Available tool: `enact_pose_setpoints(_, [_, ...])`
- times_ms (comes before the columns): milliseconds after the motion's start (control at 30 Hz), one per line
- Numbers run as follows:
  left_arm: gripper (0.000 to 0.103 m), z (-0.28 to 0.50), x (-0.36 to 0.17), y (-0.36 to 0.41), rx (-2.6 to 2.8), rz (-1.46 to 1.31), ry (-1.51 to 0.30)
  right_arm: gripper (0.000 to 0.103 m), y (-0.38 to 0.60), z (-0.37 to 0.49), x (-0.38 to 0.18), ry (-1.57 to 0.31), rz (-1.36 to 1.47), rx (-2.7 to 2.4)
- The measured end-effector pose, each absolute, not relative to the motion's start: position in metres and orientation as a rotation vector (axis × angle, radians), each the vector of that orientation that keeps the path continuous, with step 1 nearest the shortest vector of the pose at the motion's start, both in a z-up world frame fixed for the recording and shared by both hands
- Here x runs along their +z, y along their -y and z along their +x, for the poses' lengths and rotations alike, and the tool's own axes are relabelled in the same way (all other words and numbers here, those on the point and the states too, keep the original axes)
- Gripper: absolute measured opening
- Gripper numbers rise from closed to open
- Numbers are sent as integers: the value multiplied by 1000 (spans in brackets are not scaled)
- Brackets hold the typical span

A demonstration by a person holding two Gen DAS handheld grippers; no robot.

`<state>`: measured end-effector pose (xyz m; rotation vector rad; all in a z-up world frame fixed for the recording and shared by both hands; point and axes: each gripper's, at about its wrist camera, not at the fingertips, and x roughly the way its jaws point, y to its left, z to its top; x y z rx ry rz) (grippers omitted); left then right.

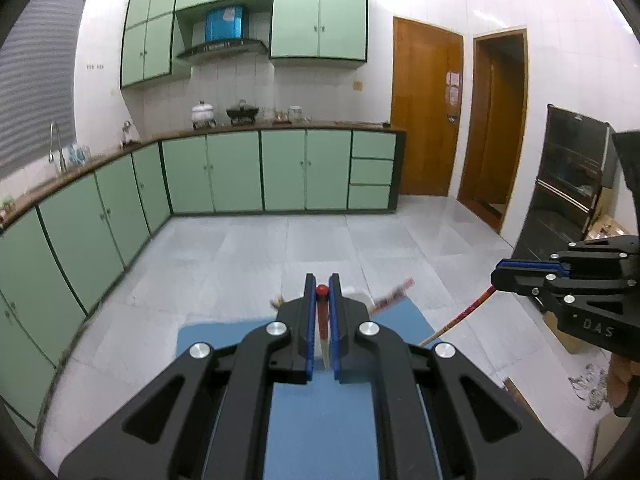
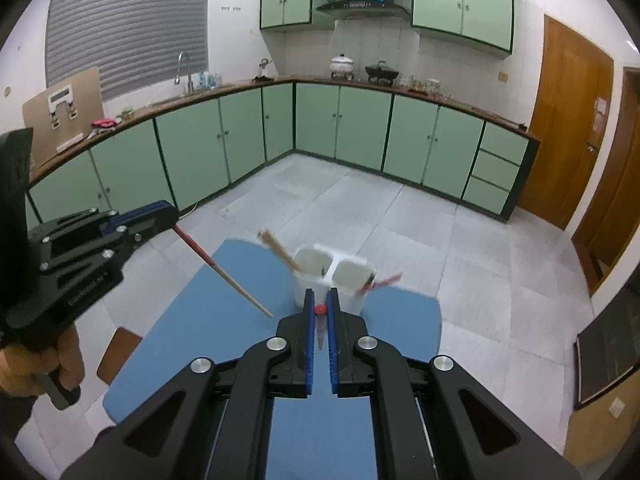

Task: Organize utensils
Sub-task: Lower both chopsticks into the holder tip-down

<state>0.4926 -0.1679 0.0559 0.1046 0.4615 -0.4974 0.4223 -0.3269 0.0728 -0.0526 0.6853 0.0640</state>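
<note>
Chopsticks, red-topped, two: left chopstick [image 2: 224,276] clamped in left tongs [image 1: 322,284], right chopstick [image 1: 460,318] clamped in right tongs [image 2: 319,294], both tip-down over blue tabletop [image 2: 224,320] near white holder [image 2: 308,288], presumably for dropping in

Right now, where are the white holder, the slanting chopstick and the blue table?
white holder [image 2: 302,290]: right wrist view, front wall.
slanting chopstick [image 2: 224,273]: right wrist view, mid-shaft.
blue table [image 2: 192,320]: right wrist view, bare top.

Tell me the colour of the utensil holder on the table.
White; the utensil holder shows best in the right wrist view.
</note>
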Motion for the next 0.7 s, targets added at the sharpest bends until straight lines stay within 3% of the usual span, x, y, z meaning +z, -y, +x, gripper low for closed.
enact_pose_setpoints(333, [5, 551, 74, 205, -457, 112, -434, 6, 338, 489, 102, -665, -41, 26])
enact_pose_setpoints(700, [5, 626, 21, 231, -442, 108, -517, 6, 372, 576, 49, -740, 19, -19])
